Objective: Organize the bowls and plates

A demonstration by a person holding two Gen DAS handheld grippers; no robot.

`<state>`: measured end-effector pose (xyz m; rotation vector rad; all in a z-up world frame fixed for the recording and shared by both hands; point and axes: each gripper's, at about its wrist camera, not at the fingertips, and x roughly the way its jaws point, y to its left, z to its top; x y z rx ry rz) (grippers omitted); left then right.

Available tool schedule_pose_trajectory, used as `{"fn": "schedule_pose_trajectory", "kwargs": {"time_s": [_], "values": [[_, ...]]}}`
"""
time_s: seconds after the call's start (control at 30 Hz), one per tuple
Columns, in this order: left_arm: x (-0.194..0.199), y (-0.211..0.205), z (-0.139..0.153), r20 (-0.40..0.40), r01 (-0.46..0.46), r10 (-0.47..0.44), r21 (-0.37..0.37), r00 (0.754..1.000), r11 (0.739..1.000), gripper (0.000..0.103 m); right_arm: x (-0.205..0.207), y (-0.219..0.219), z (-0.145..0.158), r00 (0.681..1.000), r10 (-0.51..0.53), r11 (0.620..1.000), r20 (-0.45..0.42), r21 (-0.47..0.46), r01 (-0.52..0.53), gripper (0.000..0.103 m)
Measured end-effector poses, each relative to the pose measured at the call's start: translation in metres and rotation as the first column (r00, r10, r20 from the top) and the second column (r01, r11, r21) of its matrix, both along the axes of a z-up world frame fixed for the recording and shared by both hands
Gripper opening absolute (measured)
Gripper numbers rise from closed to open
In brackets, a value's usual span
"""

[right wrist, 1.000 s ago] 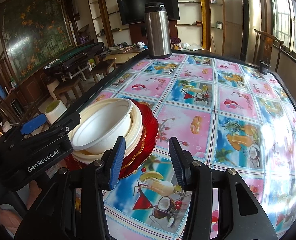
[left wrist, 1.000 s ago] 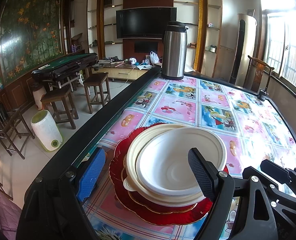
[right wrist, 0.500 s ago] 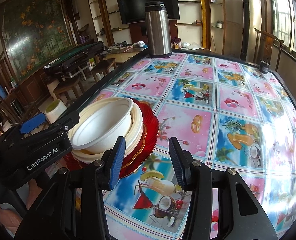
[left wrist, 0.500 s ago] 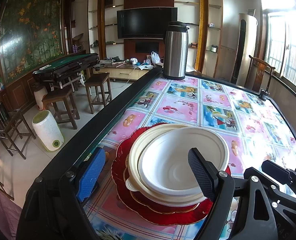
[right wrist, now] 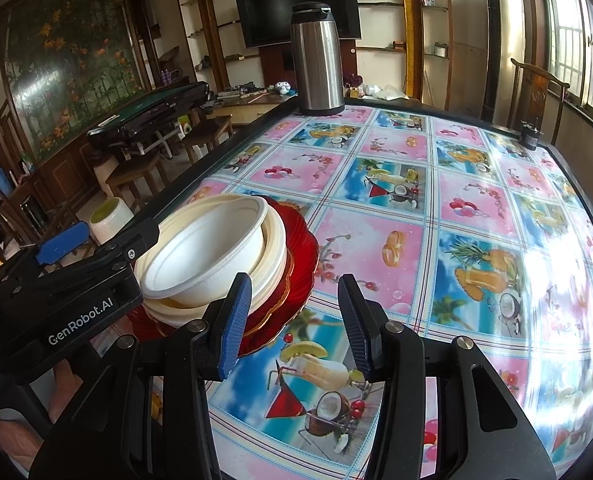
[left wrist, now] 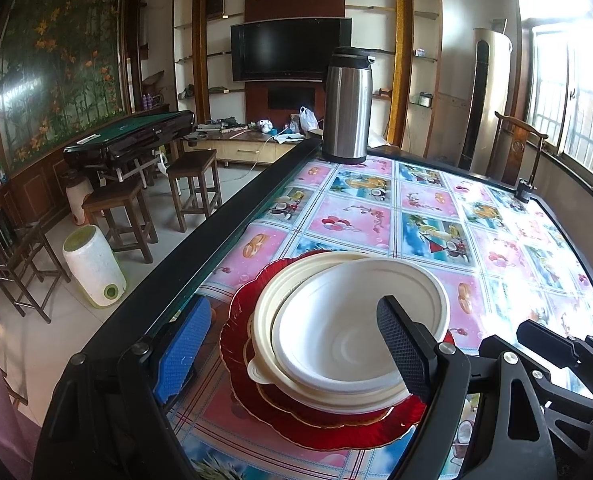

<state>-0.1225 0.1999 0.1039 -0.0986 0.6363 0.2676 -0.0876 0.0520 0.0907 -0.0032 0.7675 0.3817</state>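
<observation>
Here we find the white bowl (left wrist: 360,332) nested atop cream plates on a red plate (left wrist: 336,420), near counter (left wrist: 428,216) edge. Left claw (left wrist: 292,344) wide, straddling the stack w/o grip; right claw (right wrist: 296,320) open, empty, beside it.

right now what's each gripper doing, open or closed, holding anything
Left gripper: open, fingers straddling the white bowl on the stack, not clamped on it.
Right gripper: open, holding nothing, over the table.
</observation>
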Motion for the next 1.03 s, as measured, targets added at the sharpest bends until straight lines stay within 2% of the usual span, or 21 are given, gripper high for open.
{"fn": "schedule_pose_trajectory", "kwargs": {"time_s": [0.77,1.03], "values": [[0.004,-0.0012,-0.0027,0.001,0.009,-0.009,-0.013,1.0,1.0,0.085,0.0039,0.0013,0.0033,1.0,0.003,1.0,-0.008,-0.006,-0.004,0.045],[0.001,-0.0051,-0.0023,0.017,-0.001,0.001,0.015,1.0,1.0,0.085,0.0033,-0.0005,0.0025,1.0,0.003,1.0,-0.008,0.0,-0.003,0.045]]}}
